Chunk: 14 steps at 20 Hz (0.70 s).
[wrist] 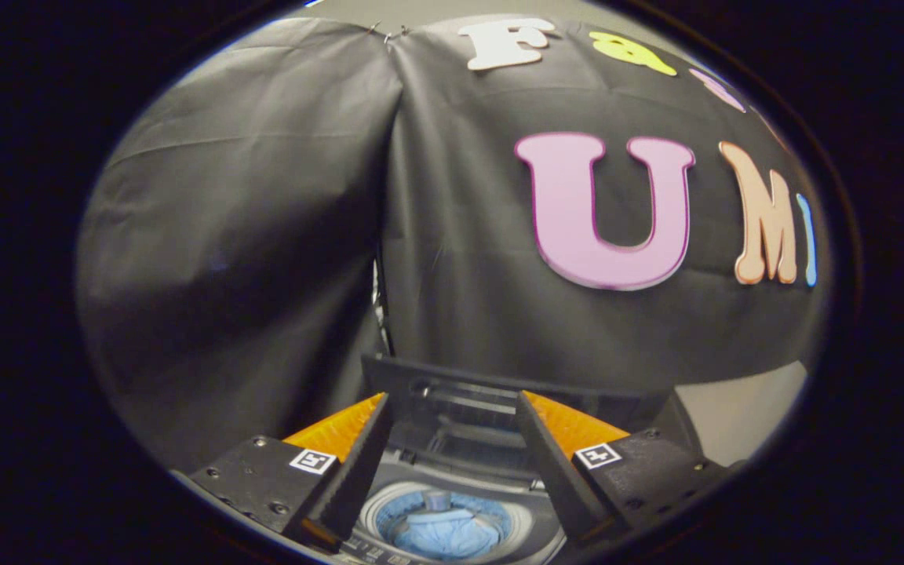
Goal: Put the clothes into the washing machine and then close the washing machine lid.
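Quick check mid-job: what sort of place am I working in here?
Likely a staged recording booth rather than a real laundry room: black cloth wall behind a small top-loading washing machine, lid up, blue clothes in its drum, seen between the open gripper fingers.

I count one washer [452,479] with one lid [491,392], raised. One blue cloth [446,532] lies in its drum. My one gripper [452,412] shows two fingers, spread apart.

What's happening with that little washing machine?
Someone is holding a pair of tongs above a small washing machine. The tongs are open and holding nothing. Between the two fingers you can see down into the round drum, where a blue cloth already lies. The lid stands up, open, just behind the drum, so closing it is the step not yet done.
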Tool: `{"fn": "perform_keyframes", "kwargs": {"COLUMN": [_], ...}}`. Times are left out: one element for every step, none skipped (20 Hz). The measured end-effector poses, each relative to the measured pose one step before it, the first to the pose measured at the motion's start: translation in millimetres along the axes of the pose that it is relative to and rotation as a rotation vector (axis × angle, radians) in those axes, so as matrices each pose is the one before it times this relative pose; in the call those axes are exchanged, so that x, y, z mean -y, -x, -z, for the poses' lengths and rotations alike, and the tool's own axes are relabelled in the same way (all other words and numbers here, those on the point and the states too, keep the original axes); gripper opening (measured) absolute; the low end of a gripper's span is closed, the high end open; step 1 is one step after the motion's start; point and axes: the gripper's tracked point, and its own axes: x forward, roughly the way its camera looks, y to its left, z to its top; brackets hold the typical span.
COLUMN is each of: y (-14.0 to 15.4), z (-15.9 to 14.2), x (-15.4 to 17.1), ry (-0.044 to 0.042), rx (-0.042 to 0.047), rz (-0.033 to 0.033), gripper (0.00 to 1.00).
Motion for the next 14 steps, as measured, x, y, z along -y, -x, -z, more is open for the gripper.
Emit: {"fn": "perform_keyframes", "kwargs": {"y": [-11.22,-12.10,-12.91,-13.56,-15.79,-14.78,-14.13,-12.71,-6.28,-6.98,-6.15,-2.64,-1.02,3.15], "z": [-10.61,-4.29,0.63,1.37,4.13,6.85,10.78,8.25,8.41,6.73,5.98,7.00,10.16,-2.95], "x": [6.44,5.97,4.92,5.85,4.42,6.33,4.68,6.01,5.03,2.38,-0.05,0.09,-0.83,0.13], "ry": [-0.00398,-0.01259,-0.01770,-0.01375,-0.00379,0.00585,0.00901,0.00932,0.00404,0.00336,0.00137,0.00245,0.00672,-0.02372], "rx": [0.01841,0.00979,0.00813,0.00060,-0.00402,-0.00727,-0.01387,-0.01092,-0.01095,-0.00297,-0.00015,-0.01055,-0.02429,0.01567], "rz": [0.01984,0.02358,0.01984,0.01698,0.02297,0.02505,0.02338,0.01948,0.01527,0.00587,0.00421,0.00102,-0.00423,-0.00422], "gripper": [0.95,0.95,0.95,0.95,0.95,0.95,0.95,0.95,0.95,0.95,0.96,0.95,0.96,0.96]}}
